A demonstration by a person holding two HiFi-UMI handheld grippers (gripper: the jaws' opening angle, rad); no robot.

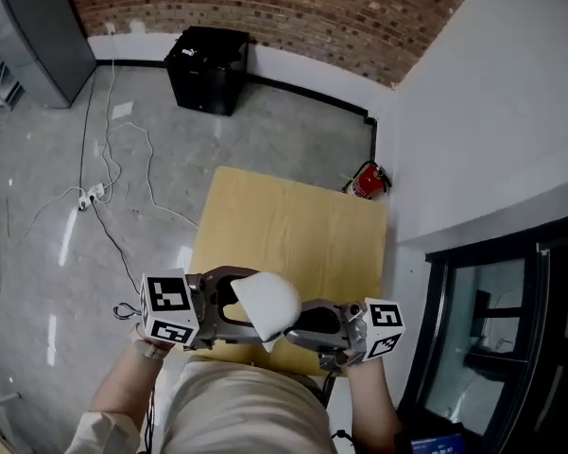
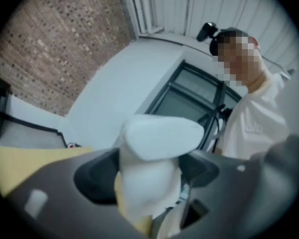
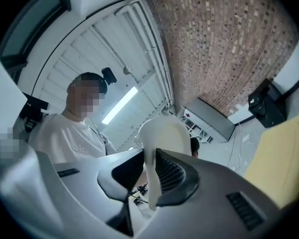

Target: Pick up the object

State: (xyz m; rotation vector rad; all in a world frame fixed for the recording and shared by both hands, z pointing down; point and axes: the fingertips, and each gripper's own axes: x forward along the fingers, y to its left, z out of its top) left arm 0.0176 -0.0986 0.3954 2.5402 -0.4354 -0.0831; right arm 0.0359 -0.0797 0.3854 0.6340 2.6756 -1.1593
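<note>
A white, thin-walled scoop-like object [image 1: 265, 305] hangs over the near edge of the yellow table [image 1: 293, 225], close to my body. My right gripper [image 1: 318, 327] comes in from the right and is shut on it. In the right gripper view the ribbed pads pinch the object's [image 3: 164, 133] thin edge at my right gripper [image 3: 151, 176]. My left gripper [image 1: 225, 310] is at the object's left side. In the left gripper view the object [image 2: 159, 138] stands between the wide-apart jaws of my left gripper [image 2: 149, 180], and the pads do not visibly press it.
A black box [image 1: 208, 69] stands on the floor by the brick wall, and a red fire extinguisher [image 1: 367, 182] sits beyond the table's far right corner. Cables and a power strip [image 1: 93, 195] lie on the floor at left. A dark glass door [image 1: 491, 329] is at right.
</note>
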